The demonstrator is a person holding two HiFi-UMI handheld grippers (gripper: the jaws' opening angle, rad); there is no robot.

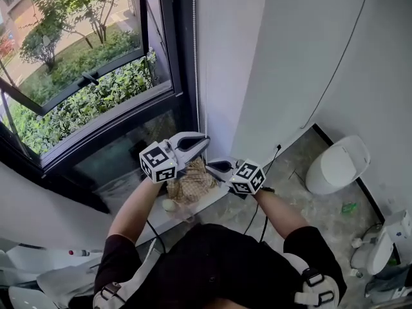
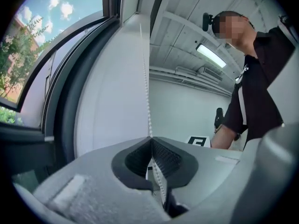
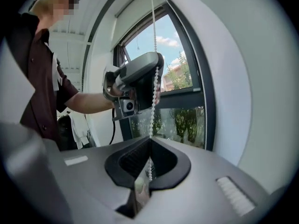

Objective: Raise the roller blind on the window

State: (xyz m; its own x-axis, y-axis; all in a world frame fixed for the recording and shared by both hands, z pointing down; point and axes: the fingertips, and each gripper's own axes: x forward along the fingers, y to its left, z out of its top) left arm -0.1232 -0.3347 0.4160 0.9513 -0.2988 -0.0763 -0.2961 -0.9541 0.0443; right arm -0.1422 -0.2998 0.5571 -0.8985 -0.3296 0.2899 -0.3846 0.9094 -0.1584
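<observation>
I have both grippers on the thin white beaded cord (image 1: 196, 56) of the roller blind. The cord hangs down the right edge of the dark-framed window (image 1: 84, 89), just beside the white wall (image 1: 225, 56). My left gripper (image 1: 203, 140) is clamped tight on the cord higher up. My right gripper (image 1: 217, 167) is pinched closed on it just below.
</observation>
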